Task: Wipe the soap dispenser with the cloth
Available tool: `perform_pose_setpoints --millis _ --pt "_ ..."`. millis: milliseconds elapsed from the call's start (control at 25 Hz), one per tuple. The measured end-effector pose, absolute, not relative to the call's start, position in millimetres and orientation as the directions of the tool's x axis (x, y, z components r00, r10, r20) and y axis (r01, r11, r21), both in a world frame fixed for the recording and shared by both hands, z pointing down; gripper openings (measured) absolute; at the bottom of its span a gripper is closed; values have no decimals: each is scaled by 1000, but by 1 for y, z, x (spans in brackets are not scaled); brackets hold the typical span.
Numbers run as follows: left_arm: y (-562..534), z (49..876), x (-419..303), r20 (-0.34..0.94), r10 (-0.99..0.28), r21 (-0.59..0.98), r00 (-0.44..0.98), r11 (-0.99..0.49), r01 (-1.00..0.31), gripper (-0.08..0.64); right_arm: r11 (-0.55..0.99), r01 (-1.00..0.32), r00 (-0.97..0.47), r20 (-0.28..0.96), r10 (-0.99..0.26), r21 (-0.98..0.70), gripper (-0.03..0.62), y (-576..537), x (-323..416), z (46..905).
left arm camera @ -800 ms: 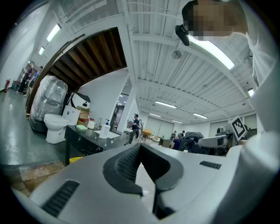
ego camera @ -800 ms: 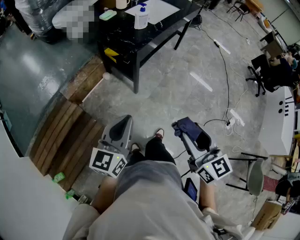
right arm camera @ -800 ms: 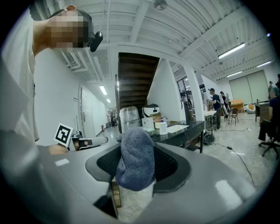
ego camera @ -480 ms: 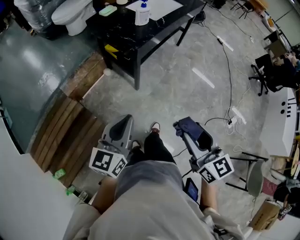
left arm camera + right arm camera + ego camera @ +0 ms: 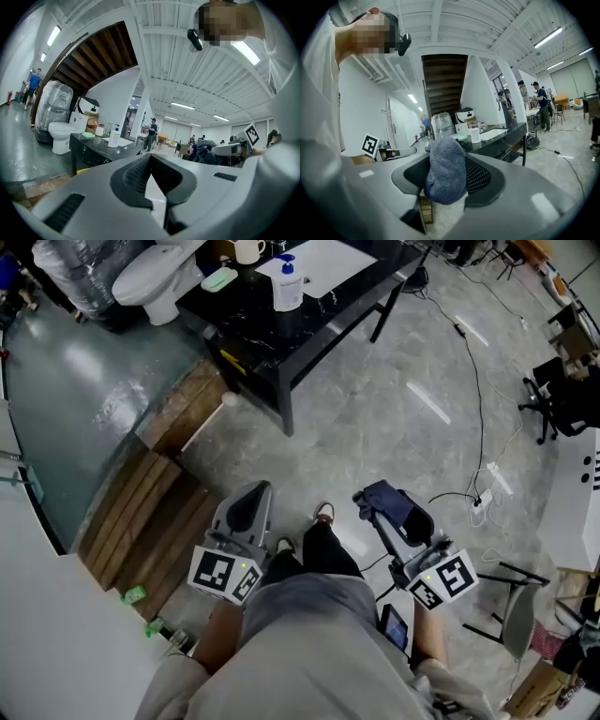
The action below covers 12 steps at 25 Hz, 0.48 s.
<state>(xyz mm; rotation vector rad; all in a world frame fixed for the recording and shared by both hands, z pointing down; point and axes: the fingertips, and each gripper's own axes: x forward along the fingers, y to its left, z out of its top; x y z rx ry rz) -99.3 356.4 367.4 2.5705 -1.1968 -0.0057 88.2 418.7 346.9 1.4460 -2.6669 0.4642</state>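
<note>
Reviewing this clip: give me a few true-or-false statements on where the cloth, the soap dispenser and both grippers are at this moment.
1. The right gripper holds a dark blue cloth. True.
2. The soap dispenser stands upright on the black table. True.
3. The left gripper grips the soap dispenser. False: its jaws are shut on nothing.
4. The cloth is touching the soap dispenser. False: they are well apart, with open floor between the person and the black table.

Far black table (image 5: 328,304) across all views
</note>
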Motion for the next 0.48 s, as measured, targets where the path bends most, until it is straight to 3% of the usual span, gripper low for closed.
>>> perform_pose_setpoints --millis 480 --pt "274 343 -21 101 -765 204 636 -610 -766 6 605 -766 -634 101 -767 -218 197 325 160 328"
